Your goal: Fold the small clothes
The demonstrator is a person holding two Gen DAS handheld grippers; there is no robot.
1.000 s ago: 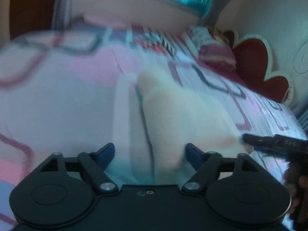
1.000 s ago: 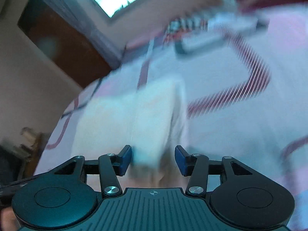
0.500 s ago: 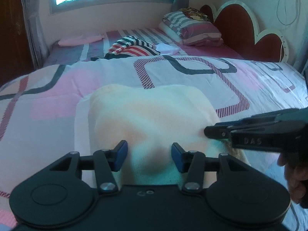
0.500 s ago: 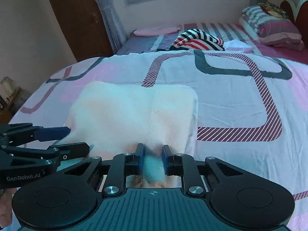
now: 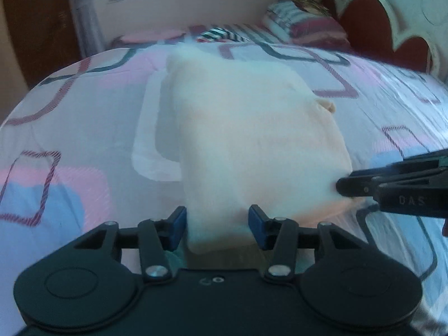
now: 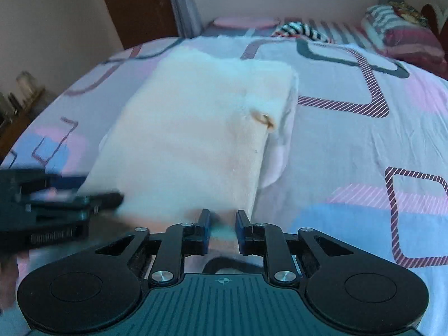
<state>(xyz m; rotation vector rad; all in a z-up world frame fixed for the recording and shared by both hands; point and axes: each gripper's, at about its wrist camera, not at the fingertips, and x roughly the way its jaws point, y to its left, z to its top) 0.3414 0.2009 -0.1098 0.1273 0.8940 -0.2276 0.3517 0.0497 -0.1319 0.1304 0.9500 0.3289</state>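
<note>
Cloth: cream garment [image 5: 246, 128] lying folded on the bed [image 5: 70, 128].
Left hand-held gripper [image 5: 217, 225]: clamped on its near edge.
Right hand-held gripper [image 6: 222, 228]: narrowly pinching the same edge.

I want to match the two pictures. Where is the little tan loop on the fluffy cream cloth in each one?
Left wrist view: the tan loop sits at the right edge of the cream cloth, right of middle in the picture.
Right wrist view: the tan loop lies near the cloth's right edge, just above the middle.
Shared landmark: the black, white and red striped garment far up the bed.
</note>
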